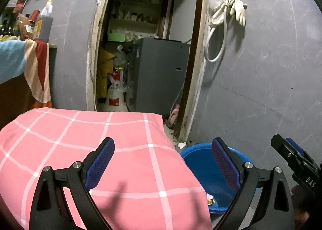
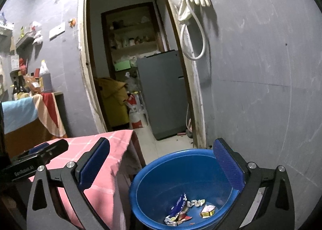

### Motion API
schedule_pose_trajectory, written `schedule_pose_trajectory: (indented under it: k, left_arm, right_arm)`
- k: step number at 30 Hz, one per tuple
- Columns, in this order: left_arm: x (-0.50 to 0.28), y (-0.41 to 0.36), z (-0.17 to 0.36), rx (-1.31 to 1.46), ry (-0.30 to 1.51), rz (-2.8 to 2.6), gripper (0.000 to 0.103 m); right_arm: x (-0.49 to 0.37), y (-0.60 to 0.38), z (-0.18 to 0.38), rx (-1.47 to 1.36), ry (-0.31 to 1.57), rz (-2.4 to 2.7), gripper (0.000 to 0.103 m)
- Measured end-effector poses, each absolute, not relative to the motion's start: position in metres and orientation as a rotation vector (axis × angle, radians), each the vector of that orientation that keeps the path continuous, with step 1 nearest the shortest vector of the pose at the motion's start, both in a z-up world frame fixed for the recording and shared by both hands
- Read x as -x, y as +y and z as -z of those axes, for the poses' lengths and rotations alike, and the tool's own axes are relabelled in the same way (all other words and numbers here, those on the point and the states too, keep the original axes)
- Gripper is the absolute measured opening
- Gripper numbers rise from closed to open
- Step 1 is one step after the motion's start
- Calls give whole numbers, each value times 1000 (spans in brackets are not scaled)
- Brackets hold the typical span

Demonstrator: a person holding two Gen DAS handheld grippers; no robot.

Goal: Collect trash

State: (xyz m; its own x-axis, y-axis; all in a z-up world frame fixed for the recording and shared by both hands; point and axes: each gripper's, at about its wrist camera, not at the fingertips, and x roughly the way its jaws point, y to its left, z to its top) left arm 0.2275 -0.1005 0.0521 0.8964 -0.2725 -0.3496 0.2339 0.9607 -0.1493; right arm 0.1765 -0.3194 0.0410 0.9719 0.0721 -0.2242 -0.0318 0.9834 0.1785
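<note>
A blue plastic bucket (image 2: 161, 175) stands on the floor beside a table covered with a pink checked cloth (image 1: 100, 149). Several crumpled wrappers (image 2: 181, 209) lie on the bucket's bottom. My right gripper (image 2: 161, 161) is open and empty, held above the bucket. My left gripper (image 1: 163, 159) is open and empty above the pink cloth's right edge; the bucket (image 1: 201, 165) shows between its fingers, with a wrapper (image 1: 210, 198) at the bottom. A white scrap (image 1: 181, 145) lies on the floor behind the bucket. The right gripper's tip (image 1: 289, 153) shows at the far right.
A grey wall (image 2: 261, 89) stands right behind the bucket. An open doorway (image 2: 130, 69) leads to a storeroom with a grey fridge (image 2: 163, 93) and sacks. White gloves and a hose (image 2: 193, 8) hang beside the doorframe. A counter with bottles (image 2: 30, 85) is at the left.
</note>
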Motion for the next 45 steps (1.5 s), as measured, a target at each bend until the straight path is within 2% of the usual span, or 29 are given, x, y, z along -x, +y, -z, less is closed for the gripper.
schedule_pose_trajectory:
  k: [4,24,45]
  left_arm:
    - [-213,-92,-57,112,351,247,101]
    - [-136,-59,-76,98,262,218,101]
    - [-61,-40,-53,62,236,168,101]
  right_arm:
    - [-166,-315,-47,-161,219,-59,103]
    - [-105,-285,-62,-102,182,-67,103]
    - [-38,-260,-51,-72,152,-61,103]
